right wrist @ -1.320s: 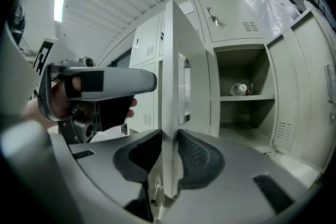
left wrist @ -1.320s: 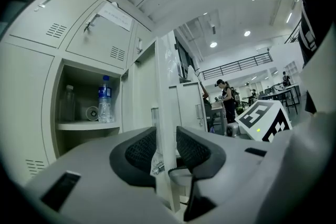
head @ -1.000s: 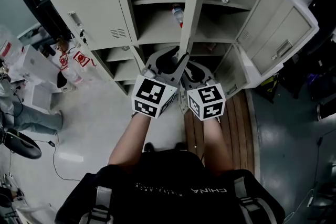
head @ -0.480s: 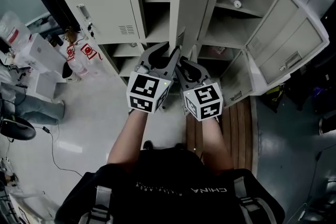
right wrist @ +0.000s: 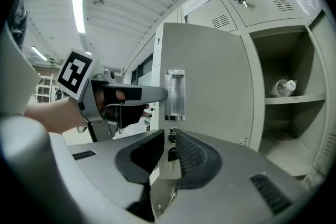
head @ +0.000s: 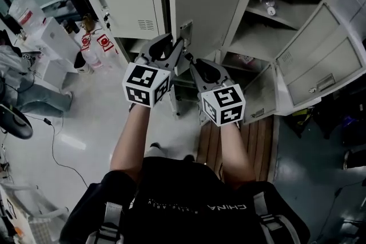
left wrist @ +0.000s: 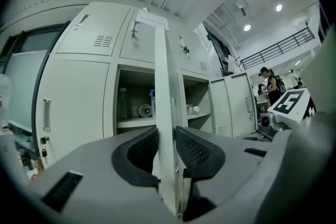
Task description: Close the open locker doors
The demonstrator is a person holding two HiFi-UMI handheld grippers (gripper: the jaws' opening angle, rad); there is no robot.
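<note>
The middle locker door [head: 211,3] stands half swung, its pale grey face toward me. My left gripper [head: 178,47] is shut on that door's free edge [left wrist: 164,113], one pad on each side. Just below it, my right gripper [head: 191,63] straddles the same edge at the lock, under the recessed handle [right wrist: 175,94]. Its jaws have just been closing, and the pads now press the door's edge with the small key [right wrist: 170,139] between them. Further right, another locker door [head: 311,74] hangs wide open, and a lower door [head: 260,94] is open too.
A bottle [head: 267,0] lies on a shelf in the open right compartment. Bottles [head: 88,54] and a white box [head: 46,43] stand on the floor at the left, beside a person's leg [head: 34,103]. Wooden boards [head: 251,140] lie under the right lockers.
The middle door has swung leftward from edge-on to showing its broad face. Both grippers have moved left with it, the left one further.
</note>
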